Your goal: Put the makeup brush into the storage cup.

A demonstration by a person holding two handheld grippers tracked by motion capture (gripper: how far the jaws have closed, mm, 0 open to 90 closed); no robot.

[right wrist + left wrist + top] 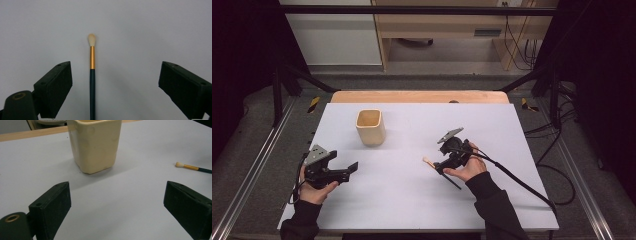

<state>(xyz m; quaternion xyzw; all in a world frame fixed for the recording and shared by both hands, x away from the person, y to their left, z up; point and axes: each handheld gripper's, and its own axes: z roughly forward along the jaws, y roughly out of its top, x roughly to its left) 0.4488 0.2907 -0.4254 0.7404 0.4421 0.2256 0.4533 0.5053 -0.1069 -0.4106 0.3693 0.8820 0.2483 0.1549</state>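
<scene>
Looking along my right gripper (115,87), I see the brush (92,75) lying flat on the white surface (150,30), lengthwise between the wide-apart jaws, nearer the left one and touching neither, its pale tip pointing away. My left gripper (116,207) is also spread wide with nothing in it, facing the cream cup (93,145), which stands upright ahead.

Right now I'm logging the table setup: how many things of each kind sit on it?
Cup: 1
Brush: 1
Total: 2
</scene>
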